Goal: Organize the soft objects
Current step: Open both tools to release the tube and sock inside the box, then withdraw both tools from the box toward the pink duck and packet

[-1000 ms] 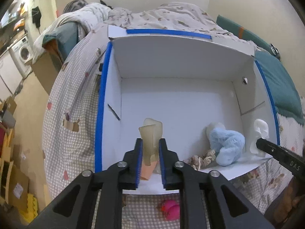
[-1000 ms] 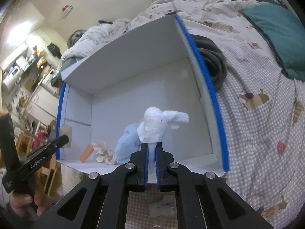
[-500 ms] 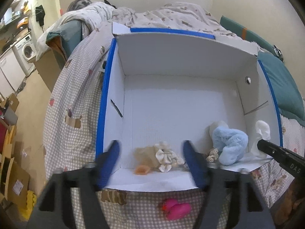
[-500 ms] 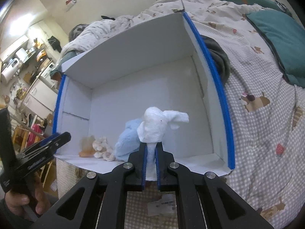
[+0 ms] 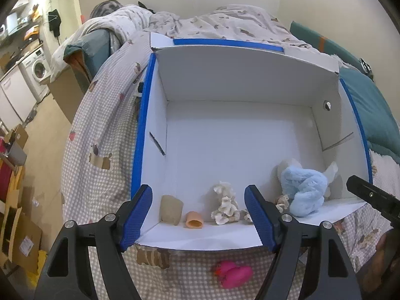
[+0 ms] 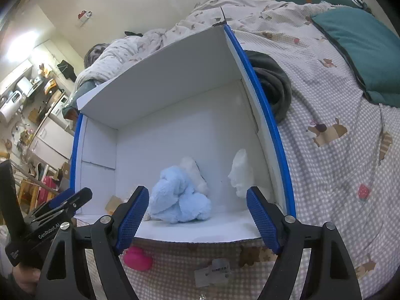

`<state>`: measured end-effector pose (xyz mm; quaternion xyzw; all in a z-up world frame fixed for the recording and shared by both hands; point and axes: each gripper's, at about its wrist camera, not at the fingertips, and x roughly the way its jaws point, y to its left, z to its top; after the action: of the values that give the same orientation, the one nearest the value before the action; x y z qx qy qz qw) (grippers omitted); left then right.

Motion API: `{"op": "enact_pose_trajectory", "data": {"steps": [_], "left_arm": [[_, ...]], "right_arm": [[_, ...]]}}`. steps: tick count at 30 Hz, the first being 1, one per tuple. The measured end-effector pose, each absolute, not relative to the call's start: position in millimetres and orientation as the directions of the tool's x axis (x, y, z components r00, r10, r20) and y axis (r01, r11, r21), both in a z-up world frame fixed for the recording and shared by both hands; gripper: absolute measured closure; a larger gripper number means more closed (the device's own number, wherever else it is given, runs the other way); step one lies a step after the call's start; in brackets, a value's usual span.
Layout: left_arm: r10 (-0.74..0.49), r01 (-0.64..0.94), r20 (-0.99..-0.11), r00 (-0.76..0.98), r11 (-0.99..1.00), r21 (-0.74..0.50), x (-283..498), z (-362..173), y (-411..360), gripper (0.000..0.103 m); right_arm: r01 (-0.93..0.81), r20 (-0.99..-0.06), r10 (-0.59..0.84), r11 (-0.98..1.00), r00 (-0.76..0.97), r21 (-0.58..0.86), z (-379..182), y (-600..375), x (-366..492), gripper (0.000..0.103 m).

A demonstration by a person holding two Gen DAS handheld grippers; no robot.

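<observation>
— What are your tongs doing?

— My left tongs (image 5: 198,215) stand spread wide with nothing between them, just in front of the near edge of the white box (image 5: 237,80). My right tongs (image 6: 197,216) gape the same way, empty, at the box's near right corner.

— And the soft things?

— All in the box, along its near side on the bed (image 6: 337,175). At the left stands a tan soft piece (image 5: 170,209), a small orange piece (image 5: 193,223) just beside it, then a cream ruffled thing (image 5: 225,203). Further right lies the light blue plush (image 6: 178,200), with a white plush (image 6: 193,172) touching it behind. A white soft toy (image 6: 241,172) stands upright near the right wall, apart from the blue one.

— Anything outside?

— A pink toy (image 5: 233,277) lies on the checked bedcover, just in front of the box.
</observation>
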<state>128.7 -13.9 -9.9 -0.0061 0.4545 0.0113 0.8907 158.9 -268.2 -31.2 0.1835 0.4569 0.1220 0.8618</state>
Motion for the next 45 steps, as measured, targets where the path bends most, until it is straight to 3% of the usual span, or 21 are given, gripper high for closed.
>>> {"op": "enact_pose_trajectory", "data": {"steps": [31,38,45], "left_arm": [[0.015,-0.031,-0.804,0.594,0.999,-0.004,120.4,-10.8,-3.8,0.029],[0.045,-0.014,-0.764,0.643,0.999,0.047,98.8,1.6,-7.6,0.029],[0.072,-0.054,-0.788,0.612,0.997,0.049,86.9,-6.1,2.8,0.029]], "right_arm": [[-0.027,-0.747,0.336,0.919,0.574,0.393,-30.7,-271.3,156.3,0.018],[-0.053,-0.726,0.309,0.934,0.614,0.353,-17.3,-270.3,144.9,0.018],[-0.072,-0.726,0.298,0.943,0.62,0.326,-8.5,-269.8,127.4,0.018]]}}
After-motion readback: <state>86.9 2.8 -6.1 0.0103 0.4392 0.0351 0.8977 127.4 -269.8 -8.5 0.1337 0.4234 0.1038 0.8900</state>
